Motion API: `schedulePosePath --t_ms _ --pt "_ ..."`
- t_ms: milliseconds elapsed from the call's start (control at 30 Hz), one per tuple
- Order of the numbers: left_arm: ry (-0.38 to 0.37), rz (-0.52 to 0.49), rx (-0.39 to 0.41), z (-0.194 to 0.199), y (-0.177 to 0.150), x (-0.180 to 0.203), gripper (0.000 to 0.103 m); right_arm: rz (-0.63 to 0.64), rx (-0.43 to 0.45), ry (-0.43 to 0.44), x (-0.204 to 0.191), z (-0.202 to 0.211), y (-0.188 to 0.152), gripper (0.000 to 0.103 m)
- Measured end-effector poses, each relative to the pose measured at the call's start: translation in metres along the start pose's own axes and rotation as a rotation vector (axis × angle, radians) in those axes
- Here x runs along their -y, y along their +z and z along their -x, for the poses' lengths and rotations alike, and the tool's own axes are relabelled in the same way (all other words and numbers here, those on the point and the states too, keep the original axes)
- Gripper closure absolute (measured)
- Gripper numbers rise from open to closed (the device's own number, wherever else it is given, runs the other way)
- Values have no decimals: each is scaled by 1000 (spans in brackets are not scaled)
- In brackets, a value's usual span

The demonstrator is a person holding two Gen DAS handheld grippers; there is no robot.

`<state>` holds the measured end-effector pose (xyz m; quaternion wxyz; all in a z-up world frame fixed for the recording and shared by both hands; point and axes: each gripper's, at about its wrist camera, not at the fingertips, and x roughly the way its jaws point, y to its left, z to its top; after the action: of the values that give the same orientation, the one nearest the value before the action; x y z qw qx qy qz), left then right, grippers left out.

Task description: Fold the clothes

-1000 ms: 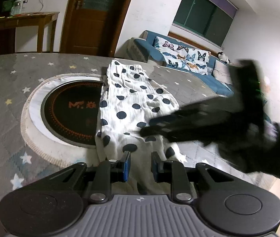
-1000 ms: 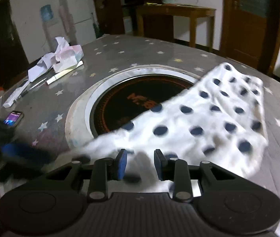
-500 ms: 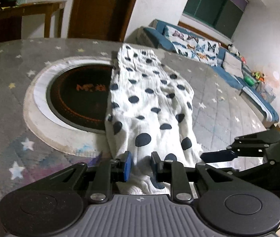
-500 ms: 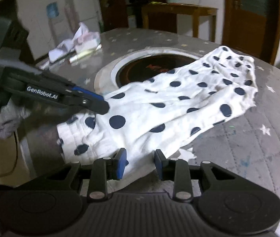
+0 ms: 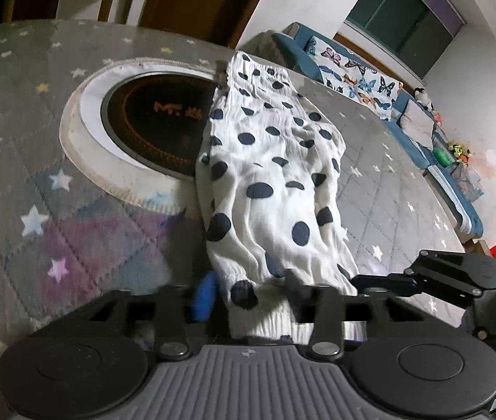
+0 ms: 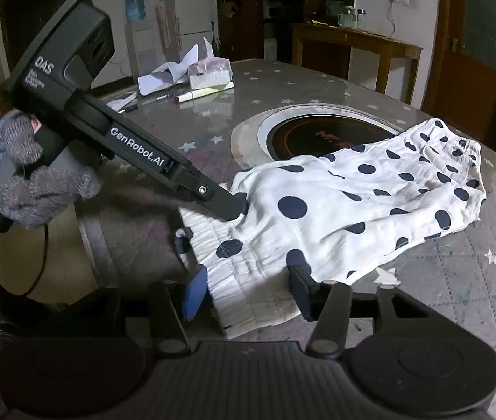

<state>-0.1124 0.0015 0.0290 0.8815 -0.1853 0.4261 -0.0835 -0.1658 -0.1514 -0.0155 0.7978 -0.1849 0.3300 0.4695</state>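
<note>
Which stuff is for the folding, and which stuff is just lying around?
For the folding:
- spotted white garment
- left tongs
- right tongs, jaws just opening, waistband between them

Just lying about:
- tissue pack
- loose paper
- marker pens
- round hotplate set into the table

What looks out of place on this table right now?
The polka-dot garment lies partly over the round black cooktop set into the table, an odd spot for cloth. Crumpled paper and pens clutter the far edge.
</note>
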Motion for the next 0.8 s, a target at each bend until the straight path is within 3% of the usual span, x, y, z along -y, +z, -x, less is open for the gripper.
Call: schedulePosePath --t_ms 33,67,167,367,467,567,667,800 --pt "0 5 -4 0 0 0 74 8 2 -8 -2 0 0 47" --pt "2 10 0 3 1 1 84 19 5 -18 -4 0 -1 47" --pt "-11 19 15 13 8 7 90 40 24 -43 -11 1 1 44" --pt "-57 20 41 23 28 28 93 54 61 -79 -22 -3 4 41" --pt "-101 28 50 26 37 36 93 56 67 -151 -26 -7 3 42" --pt "-126 38 55 26 41 37 93 72 51 -215 -26 -4 -1 59" --pt "-132 49 39 23 37 32 92 69 55 -242 -26 9 -7 85" --pt "-99 56 -24 10 19 18 92 59 55 -277 -24 21 -14 90"
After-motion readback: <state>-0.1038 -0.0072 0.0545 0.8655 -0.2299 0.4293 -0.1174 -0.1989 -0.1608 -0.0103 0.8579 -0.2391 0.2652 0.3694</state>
